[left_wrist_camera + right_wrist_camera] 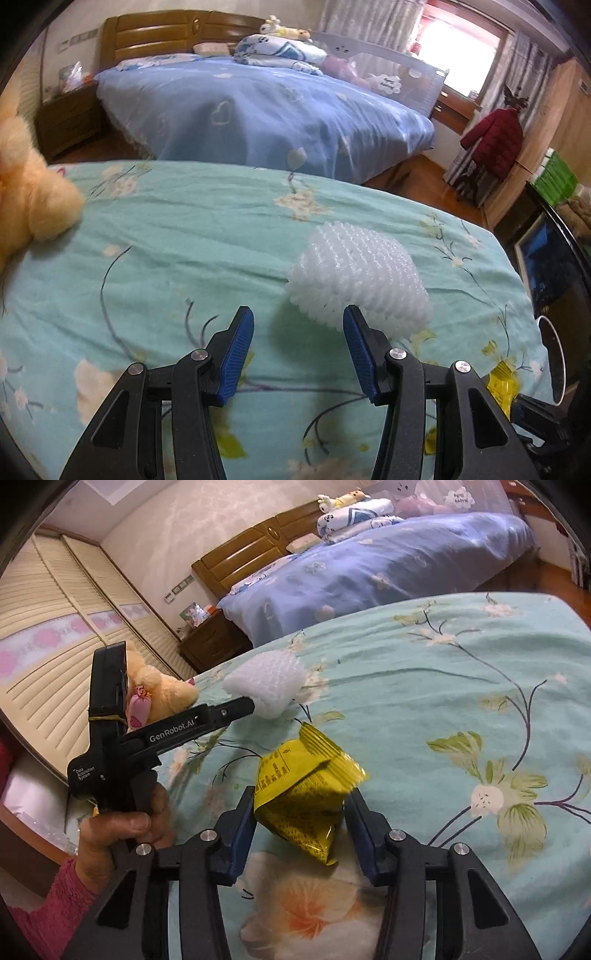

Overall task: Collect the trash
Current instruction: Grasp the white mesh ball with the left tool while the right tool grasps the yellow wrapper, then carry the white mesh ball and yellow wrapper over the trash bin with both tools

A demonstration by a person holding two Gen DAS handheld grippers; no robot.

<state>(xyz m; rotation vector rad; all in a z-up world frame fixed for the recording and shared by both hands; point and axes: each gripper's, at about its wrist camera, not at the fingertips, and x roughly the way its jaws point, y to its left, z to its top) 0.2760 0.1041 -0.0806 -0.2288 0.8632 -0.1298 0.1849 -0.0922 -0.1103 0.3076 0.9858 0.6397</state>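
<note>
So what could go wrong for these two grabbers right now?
The left hand-held gripper is open with the foam net off to its right finger's side, not between the fingers, so closing now might miss it or nudge it along the sheet. The right hand-held gripper has the crinkly yellow wrapper between its fingers; it could slip free if only an edge is pinched.

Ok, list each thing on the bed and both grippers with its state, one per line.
Left gripper: open, fingers empty, just short of the foam net.
Right gripper: open, fingers either side of the yellow wrapper, grip not closed.
Foam net: white, lying loose on the floral sheet.
Yellow wrapper: crumpled, on the sheet.
Plush toy: lying at the bed's edge.
</note>
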